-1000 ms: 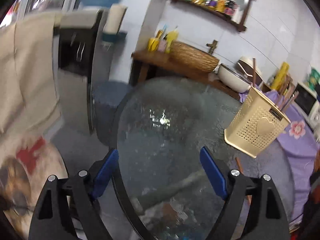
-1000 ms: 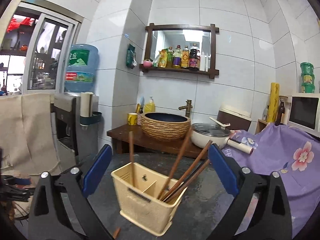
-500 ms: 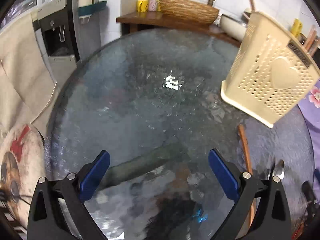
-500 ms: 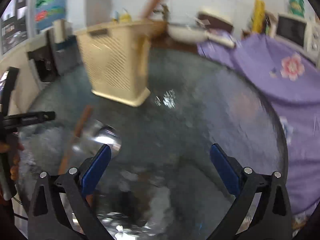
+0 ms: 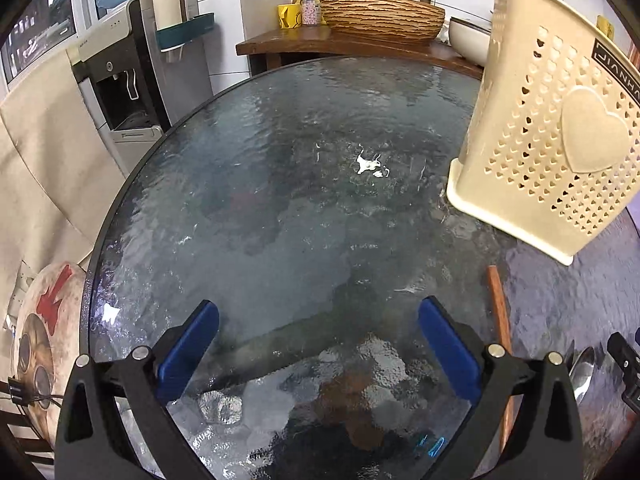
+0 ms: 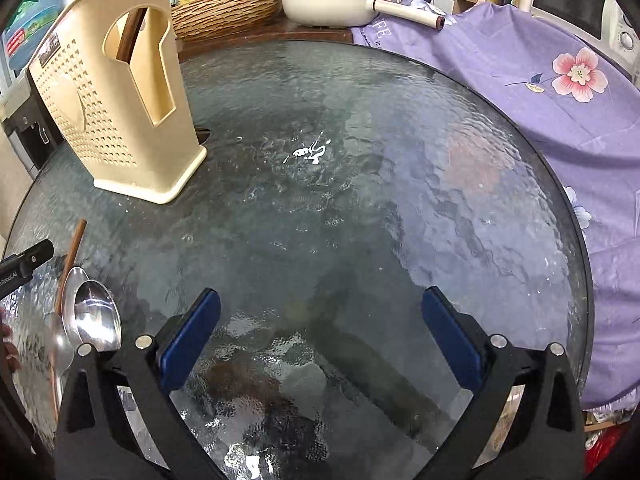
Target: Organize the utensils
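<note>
Both grippers' fingers are gaping, released: spoons lying left of the right gripper, right of the left gripper, on the desk.

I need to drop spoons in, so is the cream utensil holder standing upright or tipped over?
Upright. The cream utensil holder stands on its base on the glass table, with a chopstick showing through its side cutout.
</note>
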Motion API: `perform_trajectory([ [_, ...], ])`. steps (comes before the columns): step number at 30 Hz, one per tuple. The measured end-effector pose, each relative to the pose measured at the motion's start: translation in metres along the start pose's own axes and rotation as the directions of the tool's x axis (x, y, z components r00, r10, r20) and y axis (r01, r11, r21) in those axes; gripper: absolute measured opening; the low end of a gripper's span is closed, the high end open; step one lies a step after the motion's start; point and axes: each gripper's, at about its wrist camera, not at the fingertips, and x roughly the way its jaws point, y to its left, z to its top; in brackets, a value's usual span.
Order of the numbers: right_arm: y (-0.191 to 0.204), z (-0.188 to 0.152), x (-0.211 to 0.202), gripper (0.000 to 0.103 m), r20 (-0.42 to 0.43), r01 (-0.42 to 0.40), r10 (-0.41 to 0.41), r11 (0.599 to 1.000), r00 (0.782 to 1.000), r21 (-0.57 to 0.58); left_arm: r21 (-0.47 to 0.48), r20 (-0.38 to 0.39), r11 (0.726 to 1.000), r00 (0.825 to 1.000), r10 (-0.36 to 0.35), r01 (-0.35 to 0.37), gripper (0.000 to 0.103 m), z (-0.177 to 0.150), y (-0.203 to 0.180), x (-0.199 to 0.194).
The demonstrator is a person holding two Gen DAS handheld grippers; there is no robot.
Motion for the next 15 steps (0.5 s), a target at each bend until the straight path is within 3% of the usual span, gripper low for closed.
perform_trajectory([
  [15,-0.0028,0.0028,0.0045,0.099,0.004,-0.004,0.004,1.000,1.000,0.004,0.002,0.005,1.000,1.000,0.003,-0.003,0.098,-0.0009,0.0043,-0.0037],
])
